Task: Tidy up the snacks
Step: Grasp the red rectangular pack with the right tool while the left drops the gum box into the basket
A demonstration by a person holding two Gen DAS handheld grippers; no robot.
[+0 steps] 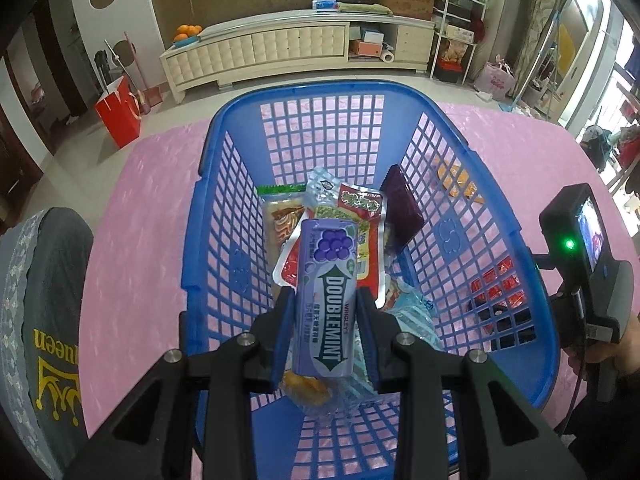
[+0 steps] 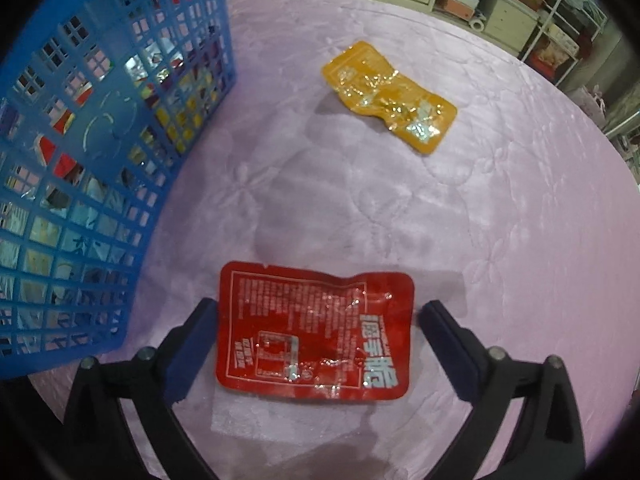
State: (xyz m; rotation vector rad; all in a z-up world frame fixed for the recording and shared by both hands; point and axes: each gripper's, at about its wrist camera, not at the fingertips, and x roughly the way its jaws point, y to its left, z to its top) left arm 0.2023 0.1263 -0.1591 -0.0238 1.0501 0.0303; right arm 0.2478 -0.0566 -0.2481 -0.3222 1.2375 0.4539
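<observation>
Gum over basket, red packet next

Left hand-held gripper clamps the gum pack above the basket; right hand-held gripper, spread wide, straddles the red packet, basket wall at 9 o'clock; slick foil may slip.

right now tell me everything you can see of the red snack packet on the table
The flat red foil snack packet is roughly rectangular with rounded corners, glossy and crinkled, printed with white text, a box outline and large pale characters along one end. It lies flat on the pink quilted tablecloth, outside the blue plastic mesh basket and apart from it. The right gripper has its jaws wide open, one on either side of the packet; they do not look to be pressing on it.
</observation>
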